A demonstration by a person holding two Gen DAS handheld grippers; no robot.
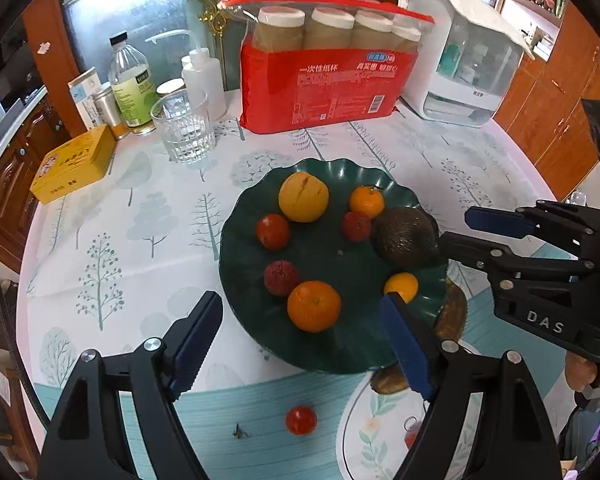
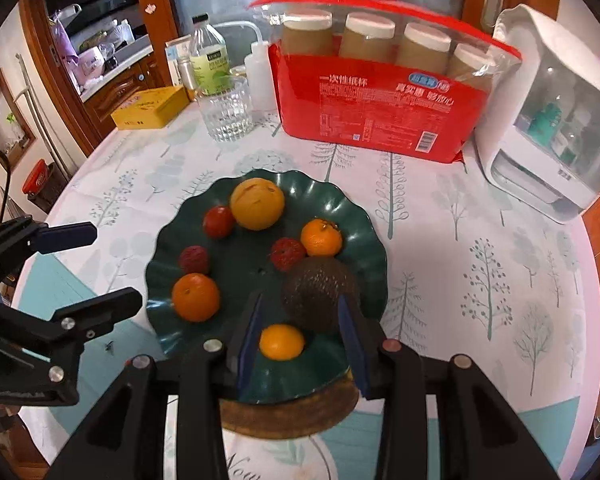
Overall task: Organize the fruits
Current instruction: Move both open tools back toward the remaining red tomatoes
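Observation:
A dark green scalloped plate (image 1: 340, 356) (image 2: 160, 264) holds a large yellow orange (image 1: 303, 197), two tangerines (image 1: 313, 306) (image 1: 366, 201), two lychees (image 1: 281, 278), a red tomato (image 1: 273, 231), a dark avocado (image 1: 405, 236) (image 2: 320, 292) and a small orange (image 1: 401, 286) (image 2: 281, 341). A second red tomato (image 1: 301, 420) lies on the table in front of the plate. My left gripper (image 1: 300, 344) is open above the plate's near edge. My right gripper (image 2: 300, 344) (image 1: 456, 226) is open, its fingers on either side of the small orange, not touching it.
Behind the plate stand a red pack of paper cups (image 1: 324, 80), a drinking glass (image 1: 184, 128), bottles (image 1: 132, 84), a yellow tin (image 1: 74, 164) and a white appliance (image 1: 460, 68). A brown coaster (image 2: 292, 416) lies under the plate's near edge.

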